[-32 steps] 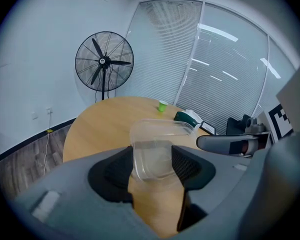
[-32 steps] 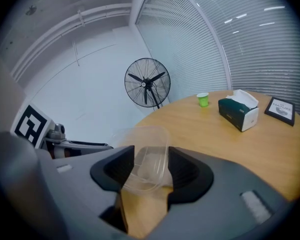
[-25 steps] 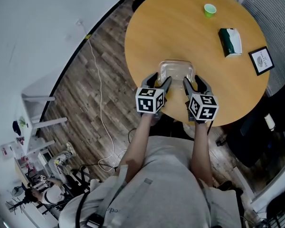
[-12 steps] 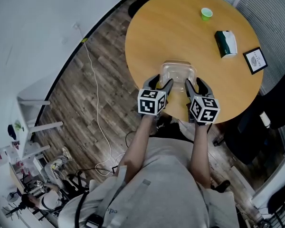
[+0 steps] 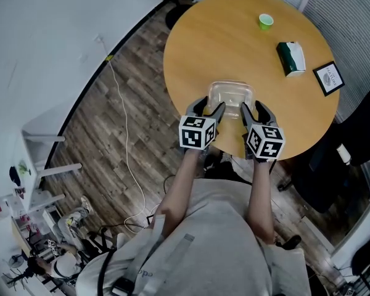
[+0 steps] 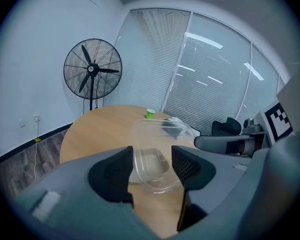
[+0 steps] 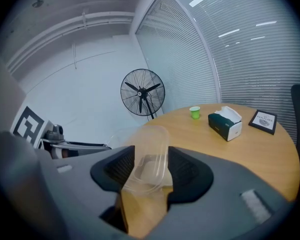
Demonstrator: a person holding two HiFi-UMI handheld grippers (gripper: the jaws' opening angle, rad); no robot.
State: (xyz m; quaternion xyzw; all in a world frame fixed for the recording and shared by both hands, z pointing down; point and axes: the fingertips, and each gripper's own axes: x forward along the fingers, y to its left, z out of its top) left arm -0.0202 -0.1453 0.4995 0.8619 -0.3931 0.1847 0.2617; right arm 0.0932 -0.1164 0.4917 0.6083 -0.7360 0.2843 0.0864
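Holding: the left gripper (image 5: pixel 209 107) and the right gripper (image 5: pixel 251 108) are each clenched on a near corner of the clear plastic container (image 5: pixel 231 95) — both gripper views show its thin wall pinched between the pads.
Container: empty, over the near edge of the round table (image 5: pixel 222 36), just ahead of the person; it seems raised off the wood.
Change: compared with a second ago, the table sits lower and farther off in both gripper views — the pair appears to have risen slightly, with the same grip.
Far side: a green cup (image 5: pixel 266 21), a tissue box (image 5: pixel 291 57) and a picture frame (image 5: pixel 328 79), all well apart from the container.
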